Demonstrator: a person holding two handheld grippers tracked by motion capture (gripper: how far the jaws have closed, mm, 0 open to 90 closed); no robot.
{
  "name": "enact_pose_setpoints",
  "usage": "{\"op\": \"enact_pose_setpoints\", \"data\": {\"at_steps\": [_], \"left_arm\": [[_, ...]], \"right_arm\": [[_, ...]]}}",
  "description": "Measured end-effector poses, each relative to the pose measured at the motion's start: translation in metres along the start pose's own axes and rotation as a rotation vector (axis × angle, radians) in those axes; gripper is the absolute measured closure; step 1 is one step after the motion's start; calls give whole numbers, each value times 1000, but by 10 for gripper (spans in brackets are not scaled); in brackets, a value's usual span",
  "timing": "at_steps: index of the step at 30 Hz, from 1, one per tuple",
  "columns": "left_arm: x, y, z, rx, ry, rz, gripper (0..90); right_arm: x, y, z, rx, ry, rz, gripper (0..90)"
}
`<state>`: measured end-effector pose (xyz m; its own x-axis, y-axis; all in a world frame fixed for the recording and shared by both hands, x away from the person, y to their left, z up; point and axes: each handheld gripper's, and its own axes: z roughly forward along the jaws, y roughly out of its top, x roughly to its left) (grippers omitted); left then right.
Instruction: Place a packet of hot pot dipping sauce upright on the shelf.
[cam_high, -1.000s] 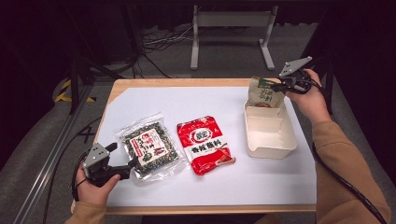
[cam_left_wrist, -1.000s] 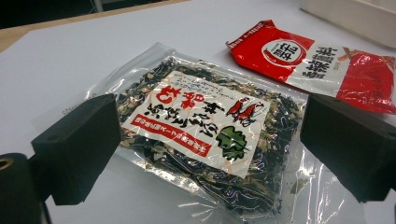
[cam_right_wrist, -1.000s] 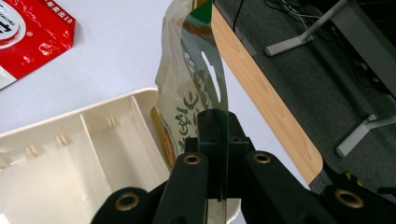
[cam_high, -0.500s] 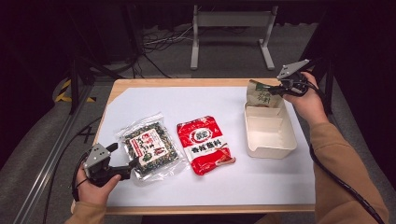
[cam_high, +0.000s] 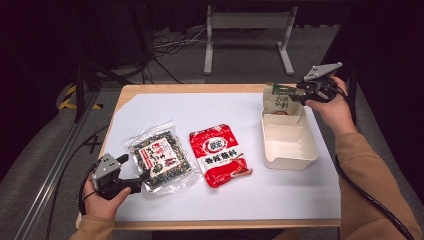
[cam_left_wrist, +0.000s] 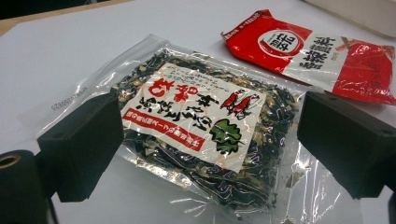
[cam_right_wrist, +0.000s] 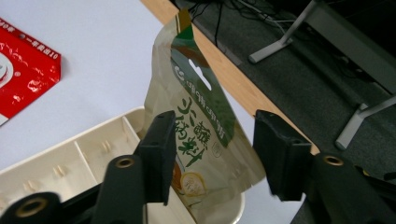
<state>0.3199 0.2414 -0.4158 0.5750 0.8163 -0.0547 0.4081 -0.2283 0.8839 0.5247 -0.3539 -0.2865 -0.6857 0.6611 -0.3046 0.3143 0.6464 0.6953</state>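
Green pouch (cam_right_wrist: 196, 135) upright in cream tray (cam_right_wrist: 70, 158), between jaws of right claw (cam_right_wrist: 212, 149), just opening, pads clear.

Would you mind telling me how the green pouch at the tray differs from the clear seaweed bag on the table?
The green pouch stands upright, leaning in the far end of the cream tray; the clear seaweed bag lies flat on the white sheet. The pouch is opaque green and tan; the bag is transparent, showing dark flakes under a white label. The pouch sits between the right gripper's just-opened jaws, the bag before the left gripper's open jaws. Both carry printed labels.
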Motion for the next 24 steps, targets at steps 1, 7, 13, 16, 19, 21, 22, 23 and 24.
{"op": "enact_pose_setpoints", "data": {"at_steps": [1,7,13,16,19,21,22,23,24], "left_arm": [[0,0,0,-1,1,3,74],[0,0,1,4,-1,1,74],[-1,2,3,4,-9,7,74],[-1,2,3,4,-10,15,74],[-2,2,3,6,-13,14,74],[-2,2,3,6,-13,13,74],[-3,2,3,6,-14,13,73],[-3,2,4,6,-14,14,72],[-3,2,4,7,-15,13,70]], "right_arm": [[0,0,-4,-12,-10,4,450],[2,-1,-17,-74,-19,45,385],[11,-5,-36,-160,-35,94,327],[19,-7,-48,-216,-19,125,291],[26,-9,-55,-257,4,161,272],[32,-11,-60,-277,21,184,272],[34,-12,-61,-282,27,190,272],[36,-12,-63,-287,33,196,273],[38,-13,-64,-291,38,206,272]]}}
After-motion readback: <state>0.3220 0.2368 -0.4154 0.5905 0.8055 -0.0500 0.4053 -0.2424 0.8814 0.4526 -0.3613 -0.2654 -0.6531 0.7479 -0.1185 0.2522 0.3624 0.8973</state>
